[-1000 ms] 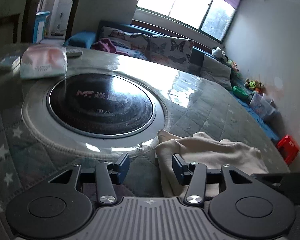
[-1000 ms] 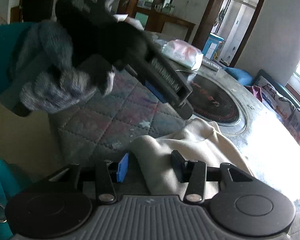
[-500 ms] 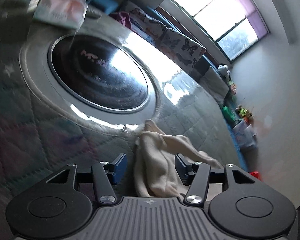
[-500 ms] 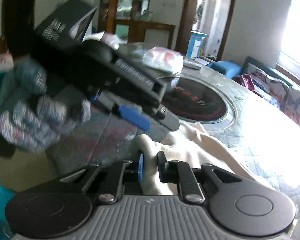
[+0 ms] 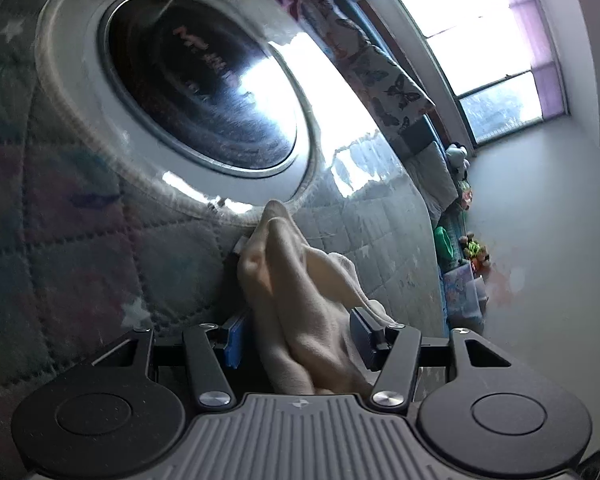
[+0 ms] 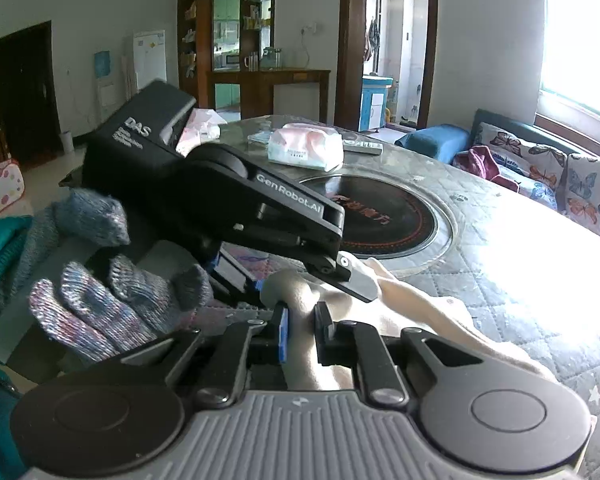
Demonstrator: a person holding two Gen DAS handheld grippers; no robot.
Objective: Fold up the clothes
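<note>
Now clamped on a bunched edge of the cream garment (image 6: pixel 300 344) where a second ago gaping, right gripper (image 6: pixel 302 330); left gripper (image 5: pixel 296 340) half-open astride the same cloth on the quilted bench (image 5: pixel 80 264), apparently not pinching, so fold barely begun.

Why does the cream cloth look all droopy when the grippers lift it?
The cream cloth is probably soft and floppy: it sags in folds behind the right gripper pinching it. It likely weighs little, since one bunched edge carries it. It may slip from the left gripper, whose jaws stand wide around it.
</note>
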